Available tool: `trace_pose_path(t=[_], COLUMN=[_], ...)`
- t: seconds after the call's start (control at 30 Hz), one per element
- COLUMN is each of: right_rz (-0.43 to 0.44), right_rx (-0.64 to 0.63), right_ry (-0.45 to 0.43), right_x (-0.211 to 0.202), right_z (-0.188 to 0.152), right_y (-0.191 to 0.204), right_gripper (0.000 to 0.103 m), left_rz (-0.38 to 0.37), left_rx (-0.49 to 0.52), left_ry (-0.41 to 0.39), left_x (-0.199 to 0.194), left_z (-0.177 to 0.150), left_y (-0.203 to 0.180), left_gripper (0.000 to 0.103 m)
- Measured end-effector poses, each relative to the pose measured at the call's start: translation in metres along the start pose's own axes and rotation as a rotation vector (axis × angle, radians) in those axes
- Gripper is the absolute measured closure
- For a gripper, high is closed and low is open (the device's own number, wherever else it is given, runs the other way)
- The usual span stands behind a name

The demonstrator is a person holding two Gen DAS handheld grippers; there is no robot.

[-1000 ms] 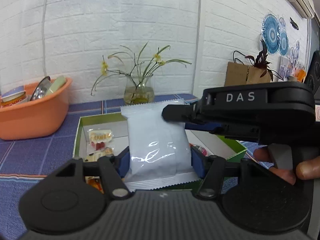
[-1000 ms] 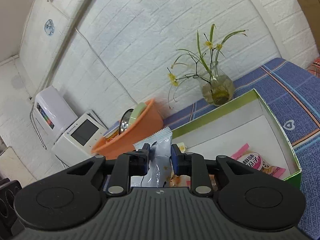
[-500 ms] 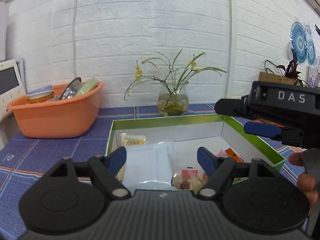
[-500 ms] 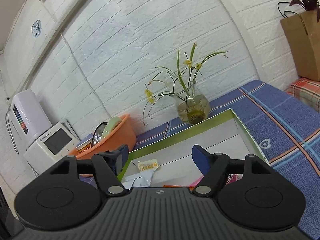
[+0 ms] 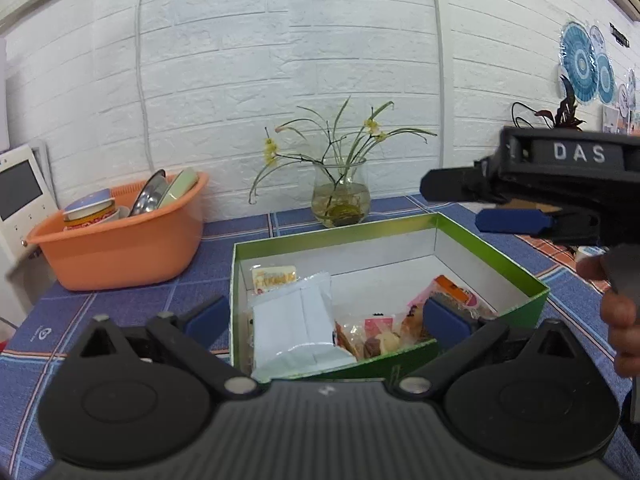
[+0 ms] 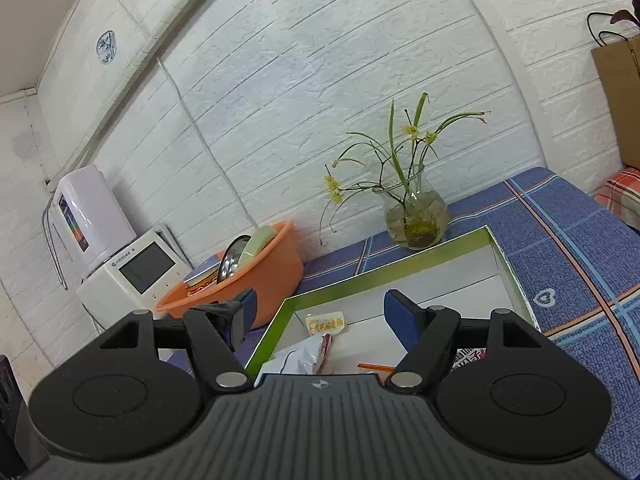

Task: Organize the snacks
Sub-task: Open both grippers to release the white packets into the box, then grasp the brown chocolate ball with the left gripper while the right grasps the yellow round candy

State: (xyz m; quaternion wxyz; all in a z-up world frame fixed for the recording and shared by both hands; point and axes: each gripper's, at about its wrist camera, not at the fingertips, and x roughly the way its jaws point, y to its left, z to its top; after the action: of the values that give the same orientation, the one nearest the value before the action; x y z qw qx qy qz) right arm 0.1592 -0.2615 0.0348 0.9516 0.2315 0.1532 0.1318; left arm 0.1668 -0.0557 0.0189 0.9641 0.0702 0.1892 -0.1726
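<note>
My left hand-held gripper [image 5: 326, 320] hangs with its jaws spread wide and nothing between them, low over the near edge of the green box [image 5: 494, 262] on the blue-tiled counter [image 5: 132, 304]. The white snack packet [image 5: 296, 328] lies inside the box at its left end, beside a heap of small wrapped snacks [image 5: 384, 334]; my right pad hides part of that heap. My right hand-held gripper [image 6: 318, 310] is also wide and empty, above the box's left corner. An orange basin [image 5: 120, 248] of dishes stands left of the box, a glass vase [image 5: 340, 200] behind it. Print on the small yellow packet [image 6: 325, 323] is too blurred to read.
</note>
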Motion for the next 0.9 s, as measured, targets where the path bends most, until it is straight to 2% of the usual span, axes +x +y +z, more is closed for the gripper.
trace_pose_path(t=[0.13, 0.2, 0.3, 0.43, 0.5, 0.6, 0.7, 0.8, 0.9], right_rz=[0.023, 0.052, 0.138, 0.116, 0.099, 0.096, 0.109, 0.125, 0.151], right_rx=[-0.081, -0.127, -0.197, -0.301, -0.339, -0.338, -0.311, -0.283, -0.271], right_ry=[0.047, 0.092, 0.113, 0.146, 0.173, 0.256, 0.341, 0.384, 0.447], right_x=[-0.004, -0.010, -0.027, -0.043, -0.043, -0.032, -0.016, -0.004, 0.009], right_z=[0.002, 0.000, -0.017, -0.041, -0.051, -0.063, -0.075, -0.082, -0.084], right_y=[0.014, 0.022, 0.026, 0.023, 0.018, 0.008, -0.002, -0.007, -0.008], right_gripper=[0.000, 0.000, 0.000, 0.000, 0.000, 0.000, 0.000, 0.000, 0.000], left_rz=[-0.031, -0.042, -0.055, -0.133, -0.178, -0.270, -0.307, -0.315, -0.392], left_rx=[0.009, 0.059, 0.142, 0.192, 0.206, 0.159, 0.065, -0.014, -0.133], left_ry=[0.025, 0.020, 0.000, -0.049, -0.028, 0.069, 0.119, 0.171, 0.188], left_x=[-0.016, -0.027, -0.044, -0.057, -0.052, -0.035, -0.023, -0.012, -0.007], left_z=[-0.031, -0.046, -0.062, -0.072, -0.077, -0.084, -0.086, -0.085, -0.084], left_y=[-0.001, -0.008, -0.020, -0.038, -0.047, -0.051, -0.044, -0.030, -0.008], left_gripper=[0.000, 0.000, 0.000, 0.000, 0.000, 0.000, 0.001, 0.002, 0.002])
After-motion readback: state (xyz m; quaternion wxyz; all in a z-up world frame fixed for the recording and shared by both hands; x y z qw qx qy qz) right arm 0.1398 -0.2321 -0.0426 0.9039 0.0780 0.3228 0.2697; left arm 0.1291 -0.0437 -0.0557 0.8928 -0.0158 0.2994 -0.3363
